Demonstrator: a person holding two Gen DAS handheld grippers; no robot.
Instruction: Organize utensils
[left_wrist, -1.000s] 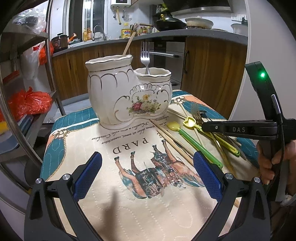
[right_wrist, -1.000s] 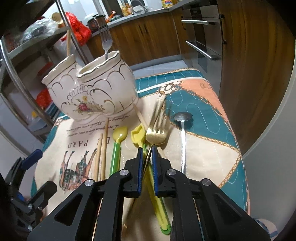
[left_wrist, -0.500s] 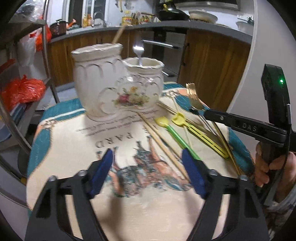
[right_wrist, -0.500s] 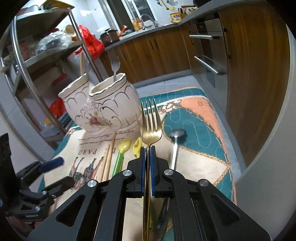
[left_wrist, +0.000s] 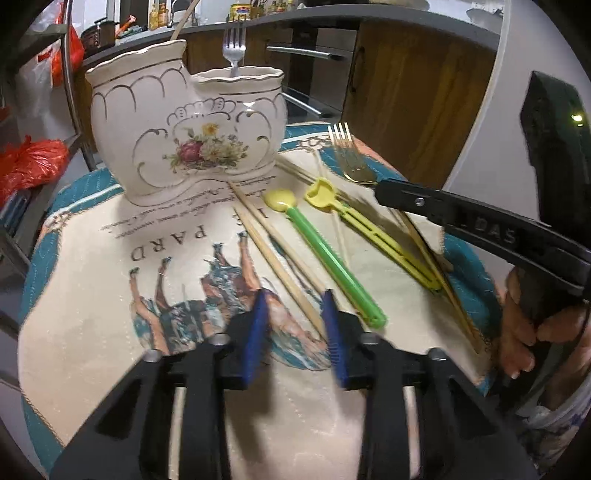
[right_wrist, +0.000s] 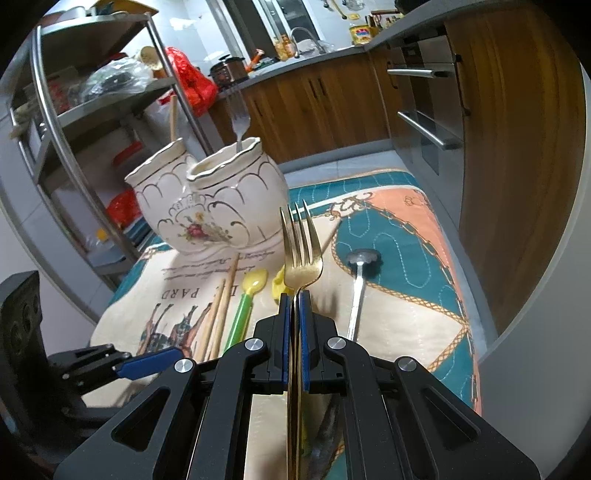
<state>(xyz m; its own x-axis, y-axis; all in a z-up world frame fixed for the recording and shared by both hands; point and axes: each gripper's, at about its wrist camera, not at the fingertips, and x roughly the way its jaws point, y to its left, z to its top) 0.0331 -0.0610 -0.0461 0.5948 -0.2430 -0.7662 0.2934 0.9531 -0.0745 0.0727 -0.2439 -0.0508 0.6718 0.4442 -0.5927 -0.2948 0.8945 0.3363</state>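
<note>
A white floral ceramic utensil holder (left_wrist: 184, 136) (right_wrist: 218, 206) stands at the back of the mat, with a silver fork (left_wrist: 234, 40) and a wooden stick in it. My right gripper (right_wrist: 294, 295) is shut on a gold fork (right_wrist: 301, 254) (left_wrist: 347, 155), lifted above the mat, tines toward the holder. My left gripper (left_wrist: 293, 317) is low over the chopsticks (left_wrist: 277, 254), its pads partly closed with a gap and nothing between them. A green spoon (left_wrist: 325, 254), a yellow utensil (left_wrist: 369, 229) and a silver spoon (right_wrist: 358, 280) lie on the mat.
The printed mat (left_wrist: 110, 280) covers a small table; its right edge (right_wrist: 469, 332) drops off near wooden cabinets (right_wrist: 517, 147). A metal shelf rack (right_wrist: 74, 147) with red bags stands at the left. More thin sticks (left_wrist: 436, 251) lie under the right gripper.
My right gripper closed on the gold fork and lifted it off the mat. My left gripper's pads closed from wide open to a narrow gap and moved over the chopsticks.
</note>
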